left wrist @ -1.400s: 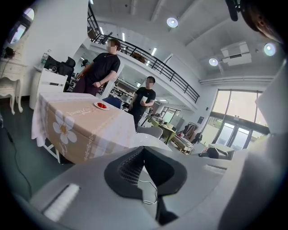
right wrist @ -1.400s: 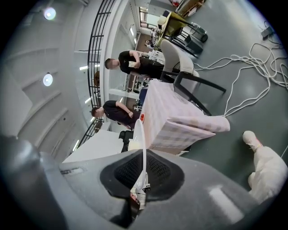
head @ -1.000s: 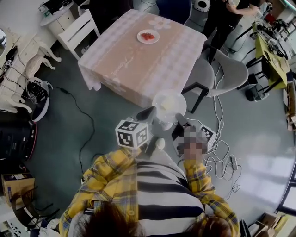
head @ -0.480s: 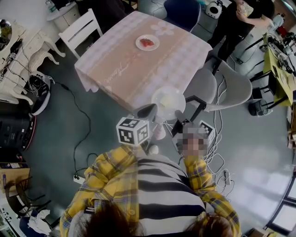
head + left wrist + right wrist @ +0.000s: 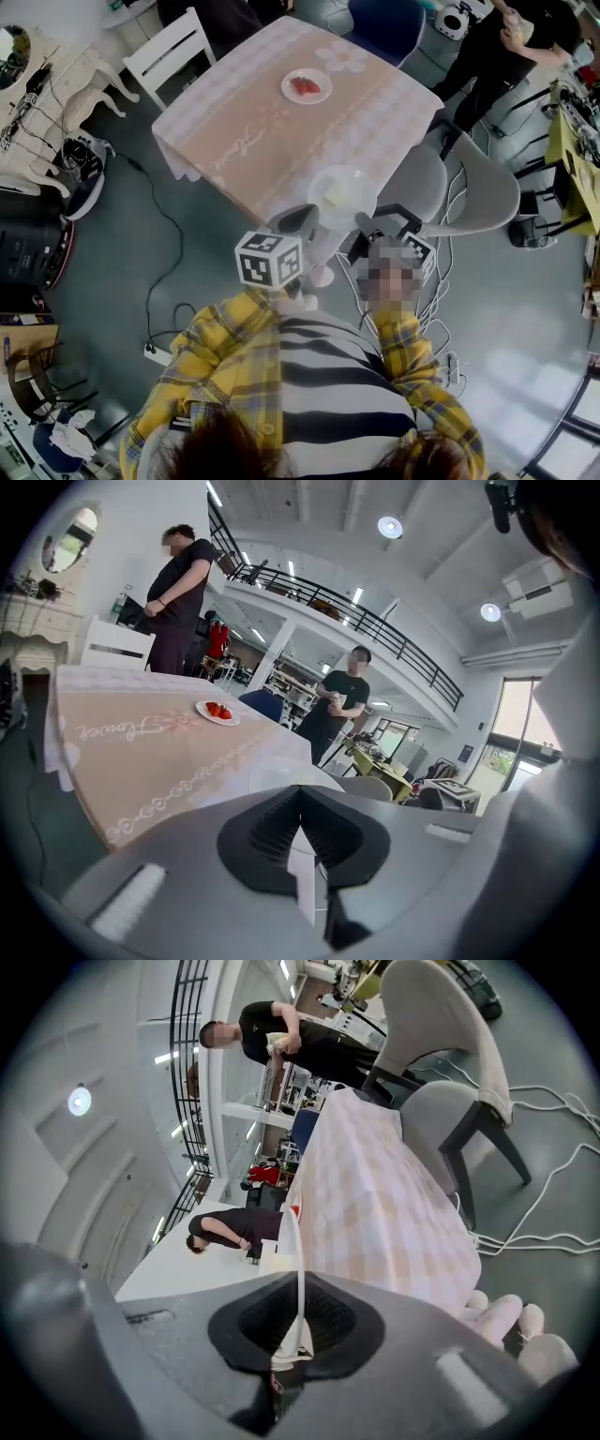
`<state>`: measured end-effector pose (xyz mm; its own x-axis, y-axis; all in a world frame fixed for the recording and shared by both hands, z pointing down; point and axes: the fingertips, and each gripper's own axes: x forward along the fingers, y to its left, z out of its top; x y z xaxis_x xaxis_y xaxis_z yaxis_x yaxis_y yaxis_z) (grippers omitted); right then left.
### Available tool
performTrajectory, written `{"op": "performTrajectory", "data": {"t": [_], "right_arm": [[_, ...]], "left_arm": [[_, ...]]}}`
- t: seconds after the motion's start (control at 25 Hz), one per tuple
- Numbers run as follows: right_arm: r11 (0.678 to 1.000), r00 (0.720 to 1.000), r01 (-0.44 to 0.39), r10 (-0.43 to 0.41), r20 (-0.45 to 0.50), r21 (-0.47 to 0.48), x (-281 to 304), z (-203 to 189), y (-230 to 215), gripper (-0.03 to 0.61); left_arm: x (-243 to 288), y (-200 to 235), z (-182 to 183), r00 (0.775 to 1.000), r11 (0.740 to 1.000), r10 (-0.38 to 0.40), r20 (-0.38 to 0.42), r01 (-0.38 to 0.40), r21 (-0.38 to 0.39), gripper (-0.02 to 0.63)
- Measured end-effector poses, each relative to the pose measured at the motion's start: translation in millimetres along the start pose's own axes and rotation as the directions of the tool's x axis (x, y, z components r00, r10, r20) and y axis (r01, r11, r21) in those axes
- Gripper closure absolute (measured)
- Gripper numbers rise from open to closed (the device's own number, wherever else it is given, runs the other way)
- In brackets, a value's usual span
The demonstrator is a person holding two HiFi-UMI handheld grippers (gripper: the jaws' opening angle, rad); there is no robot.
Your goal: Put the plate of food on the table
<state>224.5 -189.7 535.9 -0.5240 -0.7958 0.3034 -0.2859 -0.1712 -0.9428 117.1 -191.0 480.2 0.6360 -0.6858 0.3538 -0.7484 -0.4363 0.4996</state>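
Note:
A white plate (image 5: 343,190) with pale yellow food hangs level at the near edge of the table (image 5: 272,141), which wears a pink checked cloth. My left gripper (image 5: 302,218) is shut on the plate's left rim and my right gripper (image 5: 366,223) is shut on its right rim. In the left gripper view the rim (image 5: 302,869) sits pinched between the dark pads of the left gripper (image 5: 300,808), with the table (image 5: 141,752) ahead. In the right gripper view the plate (image 5: 299,1241) shows edge-on in the right gripper (image 5: 298,1314).
A second plate with red strawberries (image 5: 307,86) lies on the table's far half. Grey chairs (image 5: 469,187) stand right of the table, a white chair (image 5: 178,52) at its far left. A person (image 5: 506,47) stands at the far right. Cables (image 5: 441,328) trail over the floor.
I have walked toward the table with the plate in both grippers. The plate has gone from over the floor to the table's near edge. Both grips are unchanged.

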Motion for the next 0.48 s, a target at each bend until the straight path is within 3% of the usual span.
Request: {"op": "performTrajectory", "data": {"t": [0.48], "right_arm": [[0.999,0.999,0.035,-0.036,0.022,0.027,64,42,1,0.572]], "left_arm": [[59,33,40,0.998,0.999,-0.038,-0.047,0.038,-0.004,0.611]]}}
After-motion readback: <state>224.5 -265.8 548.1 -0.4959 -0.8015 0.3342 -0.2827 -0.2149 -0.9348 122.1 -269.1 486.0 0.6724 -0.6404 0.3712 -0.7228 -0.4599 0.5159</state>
